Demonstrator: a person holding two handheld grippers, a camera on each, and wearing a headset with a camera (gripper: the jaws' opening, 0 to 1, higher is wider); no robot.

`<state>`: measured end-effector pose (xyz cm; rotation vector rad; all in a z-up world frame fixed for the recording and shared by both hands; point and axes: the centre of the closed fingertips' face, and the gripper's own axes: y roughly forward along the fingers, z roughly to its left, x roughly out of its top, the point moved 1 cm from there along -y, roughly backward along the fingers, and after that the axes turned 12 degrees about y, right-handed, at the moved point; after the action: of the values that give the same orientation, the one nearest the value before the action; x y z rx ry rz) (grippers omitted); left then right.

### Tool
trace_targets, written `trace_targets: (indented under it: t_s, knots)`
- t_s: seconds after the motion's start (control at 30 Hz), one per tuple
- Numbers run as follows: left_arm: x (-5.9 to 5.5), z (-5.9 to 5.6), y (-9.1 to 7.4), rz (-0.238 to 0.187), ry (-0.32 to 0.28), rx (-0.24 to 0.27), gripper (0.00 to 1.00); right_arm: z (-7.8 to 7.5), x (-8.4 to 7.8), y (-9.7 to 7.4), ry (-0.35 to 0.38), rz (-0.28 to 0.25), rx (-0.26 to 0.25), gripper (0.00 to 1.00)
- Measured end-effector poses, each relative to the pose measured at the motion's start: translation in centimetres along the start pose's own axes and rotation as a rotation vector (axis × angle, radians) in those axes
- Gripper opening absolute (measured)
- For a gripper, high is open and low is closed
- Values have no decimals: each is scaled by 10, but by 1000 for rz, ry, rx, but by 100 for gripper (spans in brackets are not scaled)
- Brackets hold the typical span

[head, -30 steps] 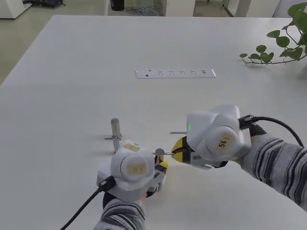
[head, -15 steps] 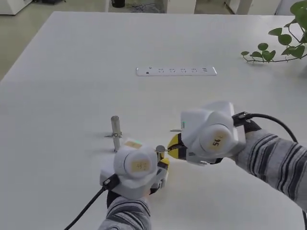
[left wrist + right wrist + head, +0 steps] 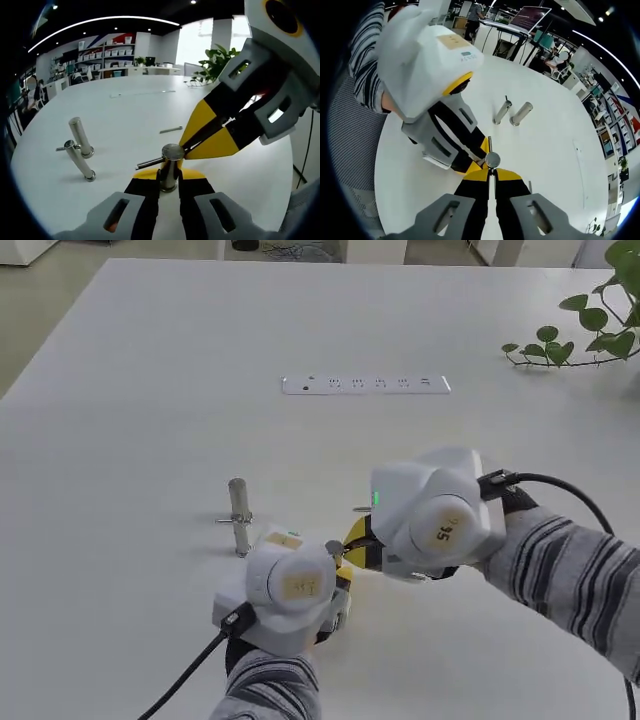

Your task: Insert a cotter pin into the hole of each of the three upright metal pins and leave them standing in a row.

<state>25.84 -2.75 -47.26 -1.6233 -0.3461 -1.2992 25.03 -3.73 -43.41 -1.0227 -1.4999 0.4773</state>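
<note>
Near 6 o'clock in the head view, the left hand-held gripper [image 3: 336, 582] and the right hand-held gripper [image 3: 352, 546] meet tip to tip over the white table [image 3: 150, 390]. Between them stands the held metal pin [image 3: 333, 549], a short silver cylinder with a flat round cap. At its 9 o'clock, apart, the bare metal pin [image 3: 238, 495] and the pinned metal pin [image 3: 241, 538] stand in line, one behind the other. A loose cotter pin [image 3: 362, 508] lies near the right hand-held gripper, at its 12 o'clock. A power strip [image 3: 365, 386] lies well beyond.

From the left gripper view, the black jaws are closed on the lower shaft of the held metal pin, which is upright. A thin cotter pin [image 3: 150, 162] juts from just under the cap toward 8 o'clock. The other tool's yellow-and-black jaws reach the cap from 2 o'clock. At 9 o'clock, the pinned metal pin carries a thin cross pin near its top.

From the right gripper view, the jaws are pinched on the cotter pin's near end. Its far end shows past the cap at 12 o'clock.
</note>
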Motion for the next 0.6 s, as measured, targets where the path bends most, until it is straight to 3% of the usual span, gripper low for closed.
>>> trace_targets:
  t_s: [0.6]
  knots:
    - [-1, 1, 1, 6, -16, 35, 11, 0, -1, 0, 47, -14, 11, 0]
